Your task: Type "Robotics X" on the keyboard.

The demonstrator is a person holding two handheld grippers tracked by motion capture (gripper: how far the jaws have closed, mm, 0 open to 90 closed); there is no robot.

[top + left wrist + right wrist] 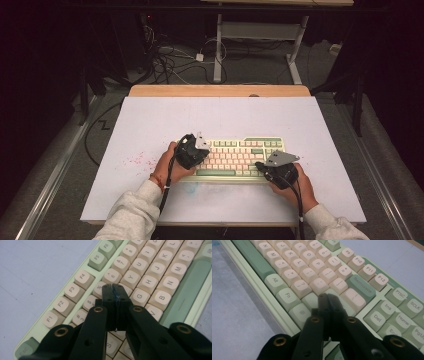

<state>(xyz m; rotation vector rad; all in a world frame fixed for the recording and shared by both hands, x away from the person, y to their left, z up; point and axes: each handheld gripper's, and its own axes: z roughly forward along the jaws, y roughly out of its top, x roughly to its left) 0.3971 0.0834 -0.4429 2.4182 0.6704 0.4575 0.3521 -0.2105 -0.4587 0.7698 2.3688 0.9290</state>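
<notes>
- The fingers (115, 293) of the left gripper (191, 150) are pressed together with nothing between them, their tips low over the keyboard (150, 277) around the 5 and T keys; whether they touch a keycap cannot be told.
- The fingers (328, 302) of the right gripper (279, 171) are likewise together and empty, their tips over the green keys just below the Backspace key (361, 285), near the Fn key (287, 296).
- The keyboard, pale green with cream and green keycaps, lies flat on the bench (150, 120), near its front edge and a little right of its middle, its long side along that edge.
- In the high view the left gripper sits over the keyboard's left end and the right gripper over its right front corner, each held from below by a hand in a light sleeve.
- A scatter of small red specks (134, 160) marks the bench just left of the left hand (167, 167).
- Cables (170, 60) lie tangled on the floor beyond the bench.
</notes>
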